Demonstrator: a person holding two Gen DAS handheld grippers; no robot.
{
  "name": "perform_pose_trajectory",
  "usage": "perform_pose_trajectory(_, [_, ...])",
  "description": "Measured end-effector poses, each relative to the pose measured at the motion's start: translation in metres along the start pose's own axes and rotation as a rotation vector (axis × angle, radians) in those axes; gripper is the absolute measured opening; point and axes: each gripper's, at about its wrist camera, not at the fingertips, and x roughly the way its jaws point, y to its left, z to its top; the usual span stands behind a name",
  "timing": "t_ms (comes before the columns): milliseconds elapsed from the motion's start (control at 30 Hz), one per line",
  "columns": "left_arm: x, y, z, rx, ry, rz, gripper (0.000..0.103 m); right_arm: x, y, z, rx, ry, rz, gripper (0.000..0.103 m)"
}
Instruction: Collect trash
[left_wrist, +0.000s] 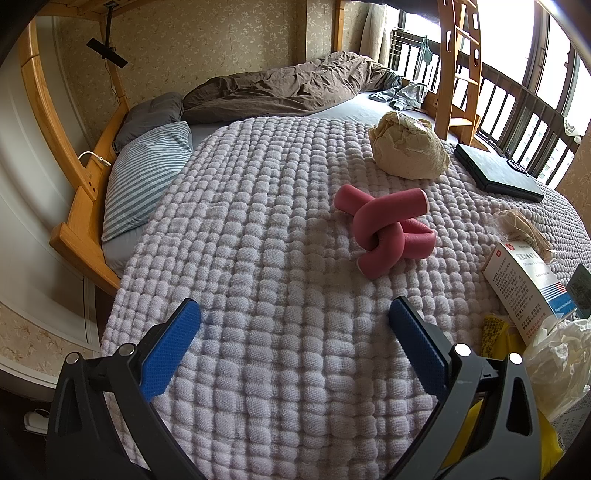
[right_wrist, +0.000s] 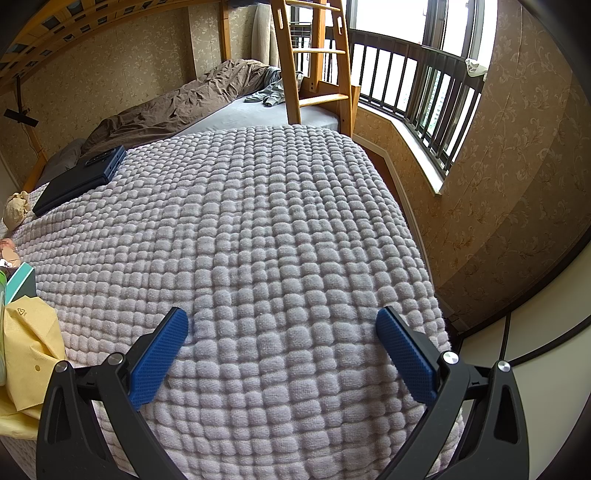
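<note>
Left wrist view: left claw (left_wrist: 294, 314) spread wide, nothing between the blue pads (left_wrist: 168, 349), hovering over the lilac quilt (left_wrist: 258, 221). Ahead and slightly right lies a knotted pink foam tube (left_wrist: 384, 230). Further ahead right, a crumpled beige paper wad (left_wrist: 408, 147), trash, sitting alone on the quilt. Beyond it, far right, a dark flat case (left_wrist: 496, 171). Right of the claw: a white printed box (left_wrist: 524, 291), a crumpled brown wrapper (left_wrist: 524, 230) just behind it, clear crinkled plastic (left_wrist: 557, 362) and something yellow (left_wrist: 495, 332) beside the right finger; can't tell if that is a bag holding things. Far left, a striped pillow (left_wrist: 147, 173) by the wooden bed frame (left_wrist: 74, 206). Straight ahead the quilt is open.

Right wrist view: right claw (right_wrist: 282, 315) also spread, empty, over bare quilt. Left of it a yellow paper bag (right_wrist: 27, 350) at the frame edge, a teal box (right_wrist: 20, 280) behind; contents unclear. Far ahead left, the dark case (right_wrist: 79, 181) and the paper wad (right_wrist: 14, 208). Quilt edge drops off to the right, near the wall and window sill (right_wrist: 417, 147). A wooden ladder (right_wrist: 314, 55) stands far ahead.
</note>
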Motion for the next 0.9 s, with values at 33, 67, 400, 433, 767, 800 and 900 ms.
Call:
perform_pose_trajectory(33, [0.000,0.000,0.000,0.000,0.000,0.000,0.102,0.000,0.000,0.000,0.000,0.000,0.000,0.099])
perform_pose_trajectory(67, [0.000,0.000,0.000,0.000,0.000,0.000,0.102,0.000,0.000,0.000,0.000,0.000,0.000,0.099])
perform_pose_trajectory(400, [0.000,0.000,0.000,0.000,0.000,0.000,0.102,0.000,0.000,0.001,0.000,0.000,0.001,0.099])
perform_pose_trajectory(433, [0.000,0.000,0.000,0.001,0.000,0.000,0.102,0.000,-0.001,0.002,-0.001,0.000,0.000,0.099])
perform_pose_trajectory(767, [-0.038,0.028,-0.010,0.020,-0.049,0.027,0.102,-0.048,-0.006,0.003,-0.018,-0.066,-0.056,0.099])
perform_pose_trajectory(800, [-0.047,0.033,-0.012,0.018,-0.065,0.027,0.102,-0.058,-0.006,0.002,-0.019,-0.084,-0.049,0.099])
perform_pose_trajectory(900, [-0.069,0.042,-0.018,0.007,-0.098,-0.013,0.102,-0.100,0.001,-0.001,-0.037,-0.166,0.032,0.099])
